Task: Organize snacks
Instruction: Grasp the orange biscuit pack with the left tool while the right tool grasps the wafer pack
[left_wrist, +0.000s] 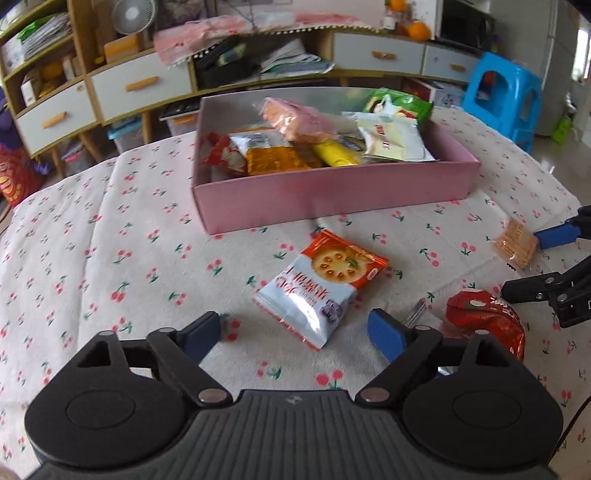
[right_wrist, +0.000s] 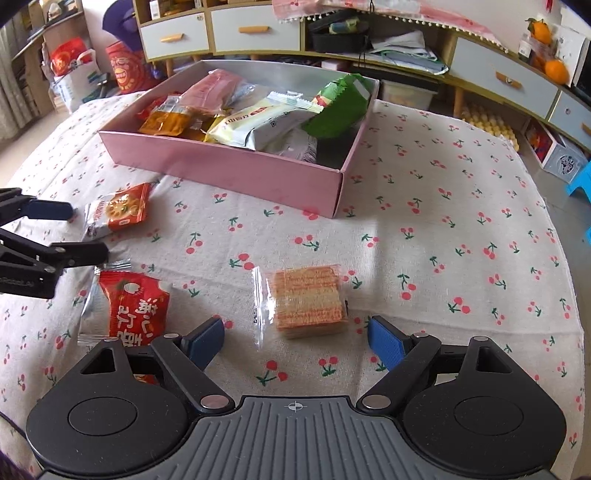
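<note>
Right now both claws stand spread and empty over the cherry-print tablecloth (right_wrist: 443, 229). Between the wide blue pads of the right gripper (right_wrist: 295, 341) lies the clear-wrapped square stack of orange wafer biscuits (right_wrist: 306, 302), straight ahead and just beyond the fingertips, its edges roughly square to the jaws. The left gripper (left_wrist: 295, 328) likewise frames the white-and-orange cracker packet (left_wrist: 321, 284), whose long axis runs diagonally, away to the right. A crinkly red foil snack bag (right_wrist: 129, 306) sits between the two claws, nearer the left. Beyond them stands the shallow pink cardboard box (right_wrist: 229, 170), already holding several packets. Each arm hangs low, aimed forward over the table.
</note>
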